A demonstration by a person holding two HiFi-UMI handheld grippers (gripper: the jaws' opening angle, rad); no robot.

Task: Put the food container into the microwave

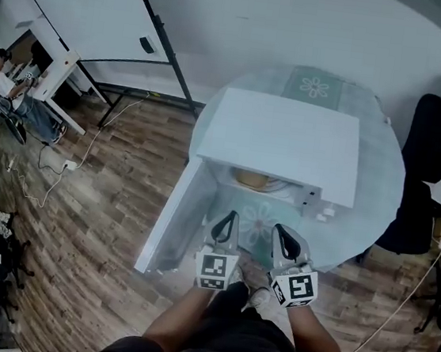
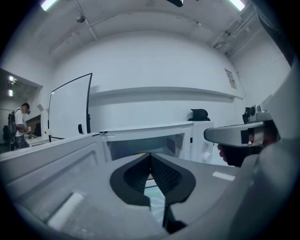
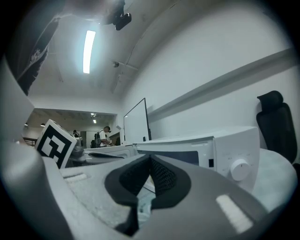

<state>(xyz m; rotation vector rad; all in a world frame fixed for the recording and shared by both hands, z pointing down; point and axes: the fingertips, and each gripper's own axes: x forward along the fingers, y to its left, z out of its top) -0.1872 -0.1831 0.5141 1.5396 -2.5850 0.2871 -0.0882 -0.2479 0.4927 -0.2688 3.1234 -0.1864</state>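
Sitting on the round pale-green tabletop (image 1: 378, 191): a white box-shaped microwave (image 1: 289, 140), its white door (image 1: 176, 214) swung wide open to the left. The tan round food container (image 1: 253, 179) is inside the cavity. The left gripper (image 1: 229, 219) and right gripper (image 1: 279, 233) hover side by side before the opening, both jaw pairs pressed together, nothing between them.
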